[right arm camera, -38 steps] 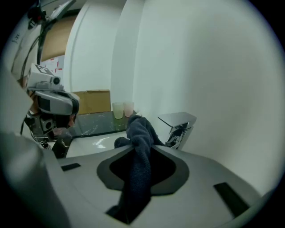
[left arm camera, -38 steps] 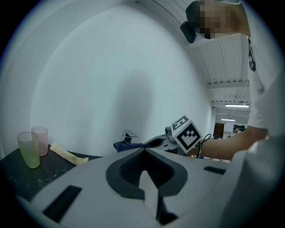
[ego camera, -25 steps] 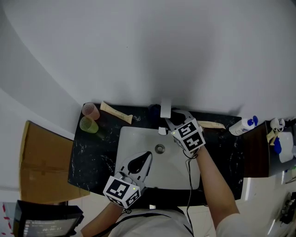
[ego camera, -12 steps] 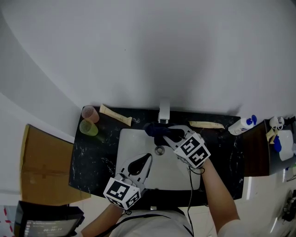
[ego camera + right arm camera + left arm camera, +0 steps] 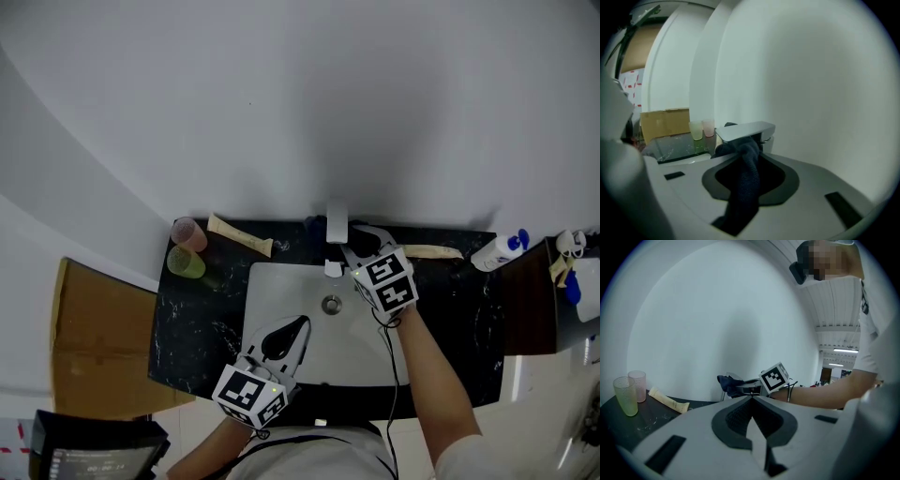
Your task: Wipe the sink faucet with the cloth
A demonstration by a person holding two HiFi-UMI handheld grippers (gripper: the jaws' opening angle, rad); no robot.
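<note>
Cloth (image 5: 745,178): gripped in right claw (image 5: 354,246), bunched against faucet (image 5: 746,130) spout; right forearm (image 5: 429,361) stretched across sink (image 5: 262,286), claw tilted down. Left claw (image 5: 751,399) closed, empty, near-level over sink front.

A bathroom is suggested (home or washroom cannot be told): a white sink (image 5: 281,286) is set into a black veined counter (image 5: 192,328), a faucet (image 5: 336,228) at its back edge, a pink tumbler (image 5: 187,232) and a green tumbler (image 5: 185,262) at its back left corner.
</note>
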